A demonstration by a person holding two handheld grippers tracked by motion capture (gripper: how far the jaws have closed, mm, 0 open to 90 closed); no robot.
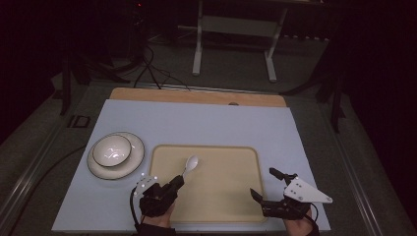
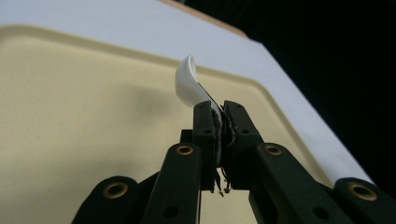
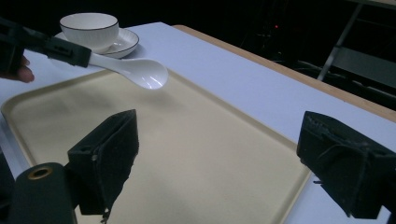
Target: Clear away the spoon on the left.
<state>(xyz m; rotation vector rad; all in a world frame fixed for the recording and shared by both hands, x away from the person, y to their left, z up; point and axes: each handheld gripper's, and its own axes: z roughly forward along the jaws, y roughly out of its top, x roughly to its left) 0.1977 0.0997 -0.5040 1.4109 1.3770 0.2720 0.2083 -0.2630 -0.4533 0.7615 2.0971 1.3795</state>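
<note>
Two tongs — left tongs (image 1: 178, 181) clamped on white spoon (image 1: 190, 163), right tongs (image 1: 263, 183) wide — above tray (image 1: 216, 196).

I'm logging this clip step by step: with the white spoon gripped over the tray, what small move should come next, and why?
Probably lower the left tool a little further, then open it. Its jaws are shut on the white spoon by the handle, and the spoon's bowl hangs just above the beige tray, seemingly not yet resting. The right tool waits open at the tray's right edge.
</note>
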